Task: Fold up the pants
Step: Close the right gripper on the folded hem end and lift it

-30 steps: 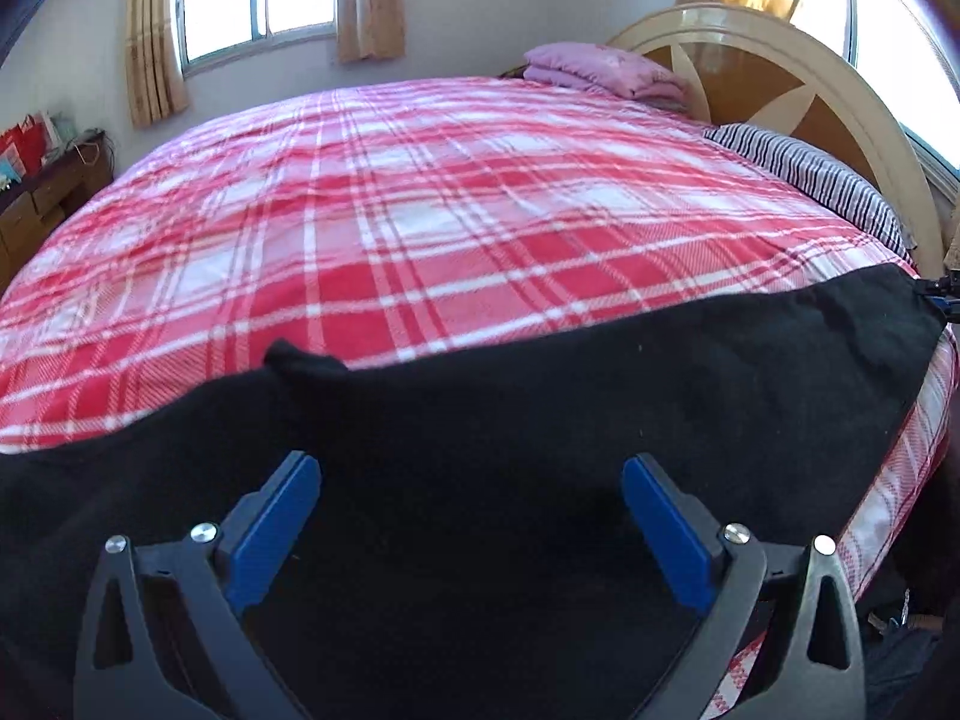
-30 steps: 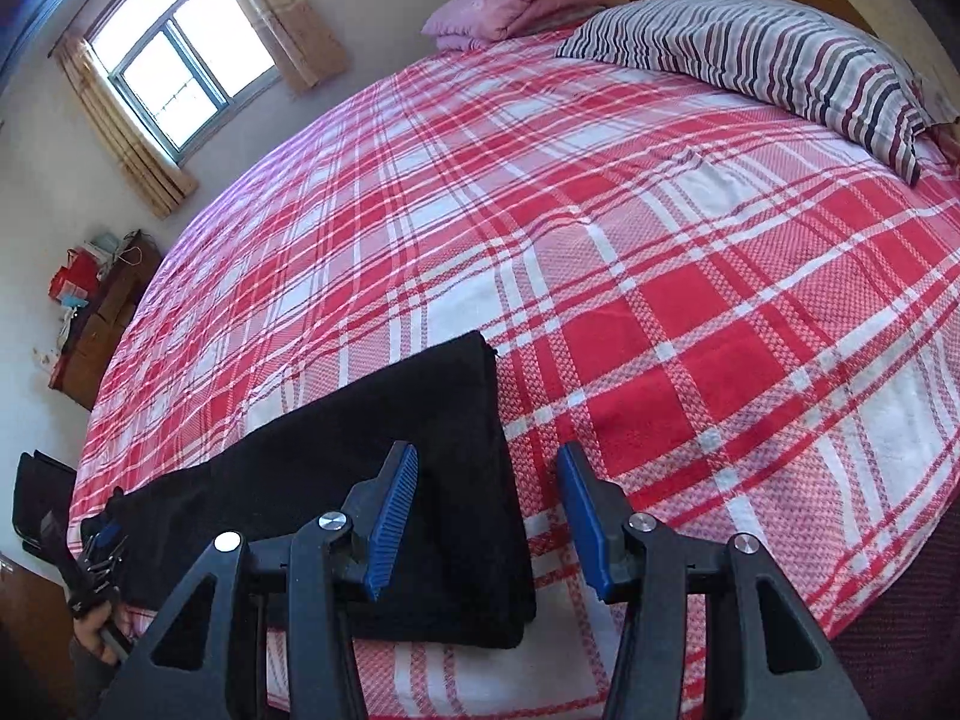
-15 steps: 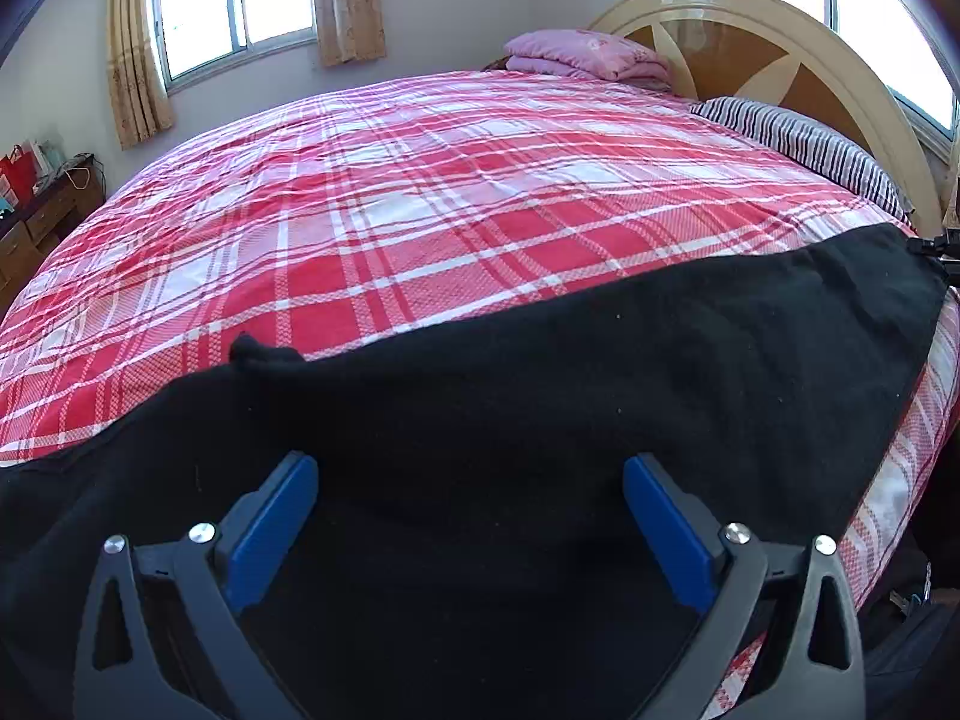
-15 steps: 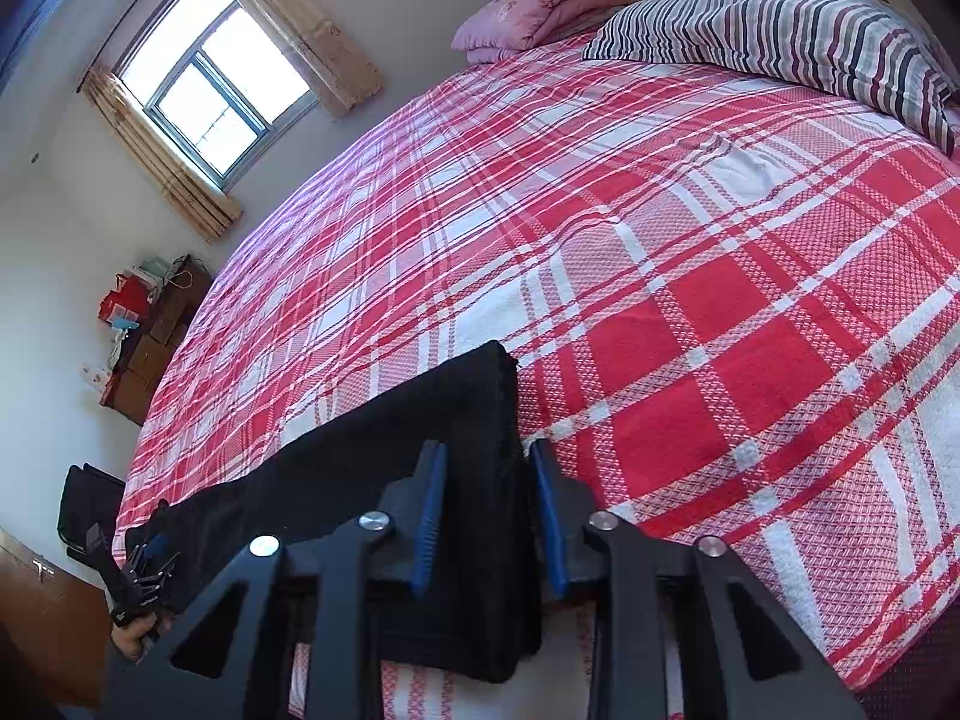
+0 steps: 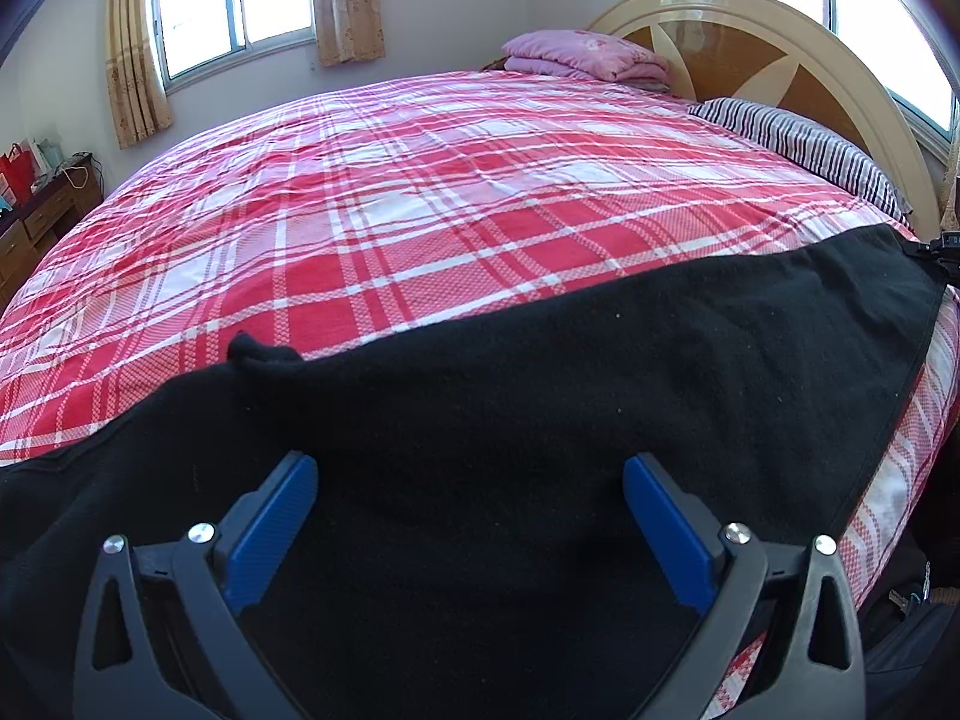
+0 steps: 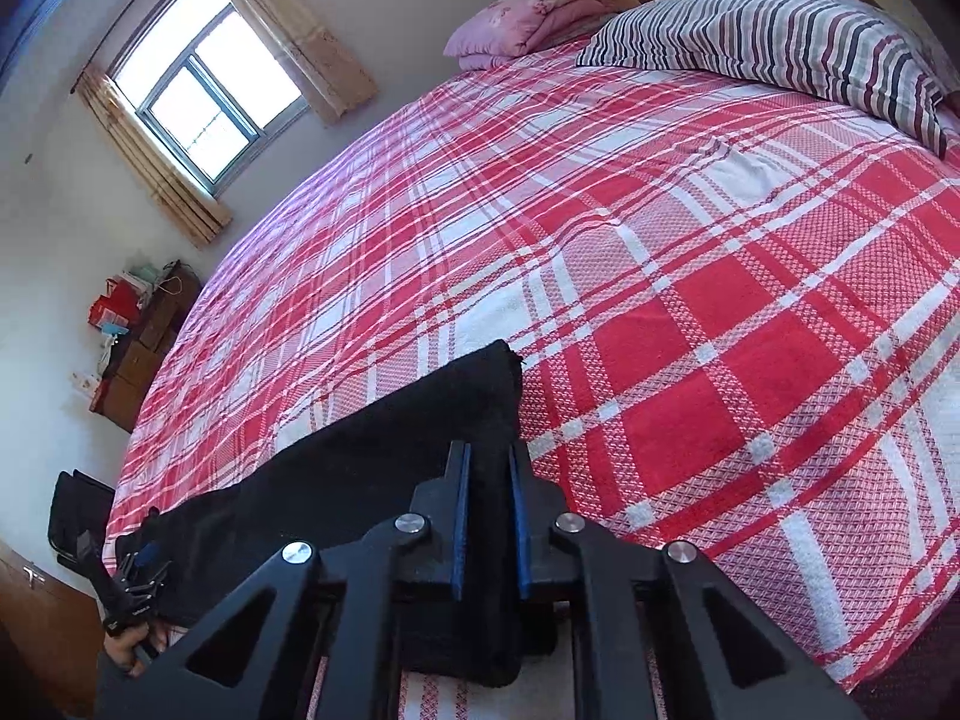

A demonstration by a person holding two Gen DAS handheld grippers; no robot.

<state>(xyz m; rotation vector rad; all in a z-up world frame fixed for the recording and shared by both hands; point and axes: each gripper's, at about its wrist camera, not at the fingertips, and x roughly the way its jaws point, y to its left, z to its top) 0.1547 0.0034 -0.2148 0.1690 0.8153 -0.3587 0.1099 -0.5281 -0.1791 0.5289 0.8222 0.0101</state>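
Right claw (image 6: 487, 510): jaws, seen wide apart 1.0 s ago and half closed 0.5 s ago, are now drawn in to a narrow gap with the end of the black pants (image 6: 384, 468) pinched between the blue pads (image 6: 459, 516). The grasp is judged complete, so that end is ready to be lifted for a fold.

Left claw (image 5: 468, 516): unchanged over the same interval; jaws are held wide apart, nothing is gripped, and the pads (image 5: 270, 516) hover over the dark cloth.

Pants: laid flat along the near edge of the bed (image 5: 420, 210), far from the striped pillow (image 6: 780, 36) at the headboard. A small bump of cloth (image 5: 261, 354) is noted on the pants' far edge.

Pose: the right claw is pitched down toward the pants' end, tilted clockwise. The left claw is held level and aimed across the pants toward the headboard.
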